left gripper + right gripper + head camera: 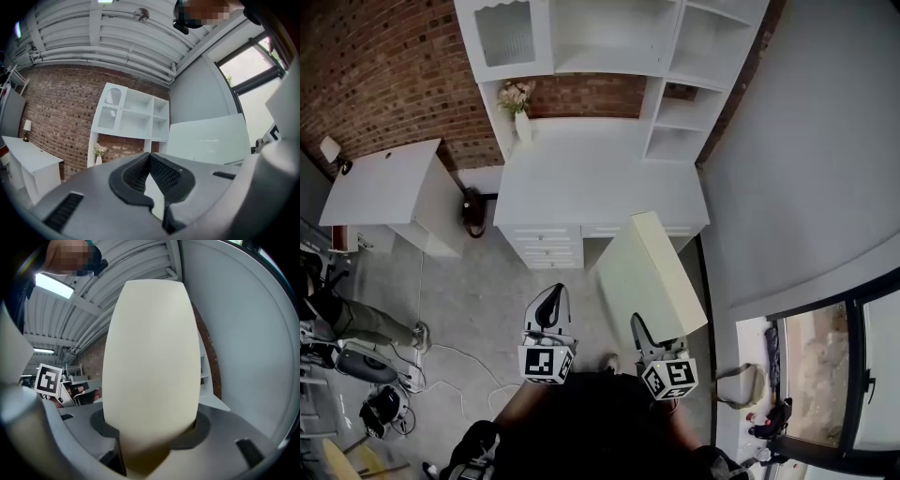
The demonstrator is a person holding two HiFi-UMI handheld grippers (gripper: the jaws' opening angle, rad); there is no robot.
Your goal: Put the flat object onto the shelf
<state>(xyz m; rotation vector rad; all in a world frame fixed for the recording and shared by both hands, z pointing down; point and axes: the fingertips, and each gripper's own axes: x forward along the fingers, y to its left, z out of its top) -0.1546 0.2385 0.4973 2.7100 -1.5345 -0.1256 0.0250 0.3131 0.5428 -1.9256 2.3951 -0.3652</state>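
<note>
A flat cream box [649,272] is held up in front of me, tilted, its far end over the front right corner of the white desk [581,178]. My right gripper [641,326] is shut on the box's near end. In the right gripper view the box [150,357] fills the middle and stands up between the jaws of the right gripper [150,430]. The left gripper [552,291] hangs beside it to the left, shut and holding nothing. The white shelf unit [680,112] rises at the back of the desk and shows as the shelf unit [133,117] beyond the left gripper [150,157].
A vase of flowers [518,105] stands on the desk's back left. A second white table [384,183] is at the left by the brick wall. Cables and gear [384,375] lie on the floor at lower left. A grey wall and a window [825,375] close the right side.
</note>
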